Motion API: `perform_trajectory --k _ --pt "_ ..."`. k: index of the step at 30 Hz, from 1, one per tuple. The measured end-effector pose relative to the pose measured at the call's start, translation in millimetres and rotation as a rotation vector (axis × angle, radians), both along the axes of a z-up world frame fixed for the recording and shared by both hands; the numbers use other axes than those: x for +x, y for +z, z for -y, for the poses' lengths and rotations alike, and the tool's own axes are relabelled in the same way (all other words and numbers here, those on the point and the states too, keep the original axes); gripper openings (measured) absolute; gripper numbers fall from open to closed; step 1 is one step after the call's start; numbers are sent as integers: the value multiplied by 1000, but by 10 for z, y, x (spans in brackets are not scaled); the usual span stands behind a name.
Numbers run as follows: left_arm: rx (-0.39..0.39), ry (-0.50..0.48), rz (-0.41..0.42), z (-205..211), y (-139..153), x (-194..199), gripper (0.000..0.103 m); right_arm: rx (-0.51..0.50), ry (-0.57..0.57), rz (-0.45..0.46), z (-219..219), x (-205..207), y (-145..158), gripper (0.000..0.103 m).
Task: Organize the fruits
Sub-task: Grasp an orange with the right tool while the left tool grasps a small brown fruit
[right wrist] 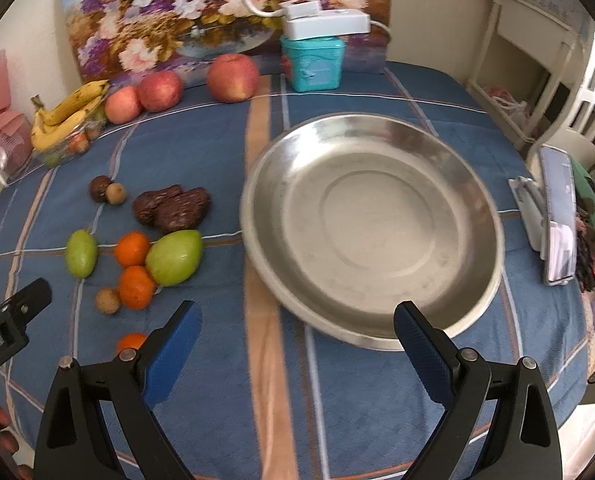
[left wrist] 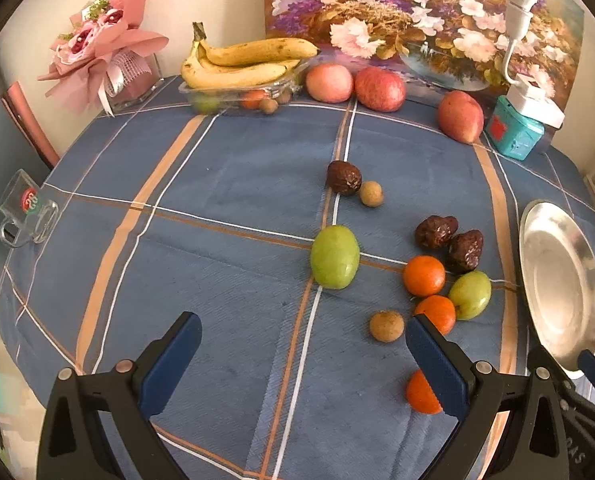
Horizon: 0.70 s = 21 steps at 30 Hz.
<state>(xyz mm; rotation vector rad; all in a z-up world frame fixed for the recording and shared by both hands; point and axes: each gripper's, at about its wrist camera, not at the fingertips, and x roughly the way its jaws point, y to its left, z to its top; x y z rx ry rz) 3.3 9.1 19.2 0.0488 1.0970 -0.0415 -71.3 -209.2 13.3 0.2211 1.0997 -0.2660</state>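
Loose fruit lies on the blue checked tablecloth (left wrist: pixel 225 184): two green fruits (left wrist: pixel 334 257) (right wrist: pixel 174 257), three oranges (left wrist: pixel 423 276) (right wrist: pixel 136 287), dark wrinkled fruits (left wrist: pixel 435 232) (right wrist: pixel 173 208) and small brown longans (left wrist: pixel 386 326) (right wrist: pixel 107 301). An empty steel plate (right wrist: pixel 371 236) sits to the right, also seen in the left wrist view (left wrist: pixel 561 284). My left gripper (left wrist: pixel 303 334) is open and empty above the cloth, with one orange (left wrist: pixel 421 394) beside its right finger. My right gripper (right wrist: pixel 297 322) is open and empty at the plate's near rim.
Three apples (left wrist: pixel 379 89) (right wrist: pixel 233 77), bananas on a clear tray (left wrist: pixel 243 62) of small fruit, a teal tin (right wrist: pixel 313 63), a flower painting (right wrist: pixel 185 12) and a pink bouquet (left wrist: pixel 97 52) line the back. A glass mug (left wrist: pixel 27 210) stands at the left edge, a phone on a stand (right wrist: pixel 559 216) at the right.
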Motion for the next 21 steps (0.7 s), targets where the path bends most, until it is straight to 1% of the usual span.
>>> perform_trajectory --k 6,11,13,14,15,16,17,19,21 --pt "-68 7 -71 -69 -139 67 103 136 83 -2 -250 79 -66 97" --pt "-107 2 -119 -60 -266 136 101 171 143 -35 -454 142 -148 96" --pt "-129 -4 -144 -47 -326 179 97 178 163 -44 -538 159 -180 96" --pt "-142 -6 -157 -39 -356 193 93 183 172 -54 -564 178 -202 95" --pt "-160 -10 -170 -26 -386 209 93 187 180 -63 -593 191 -223 93" --pt "-176 -13 -182 -10 -413 225 92 189 188 -72 -623 206 -247 86" --pt "-182 -15 -188 2 -429 238 92 191 196 -82 -654 231 -280 82" --pt "-183 -33 -193 55 -460 258 92 201 207 -102 -680 243 -321 81" --pt "-189 -48 -201 97 -484 276 88 207 222 -118 -726 268 -368 80"
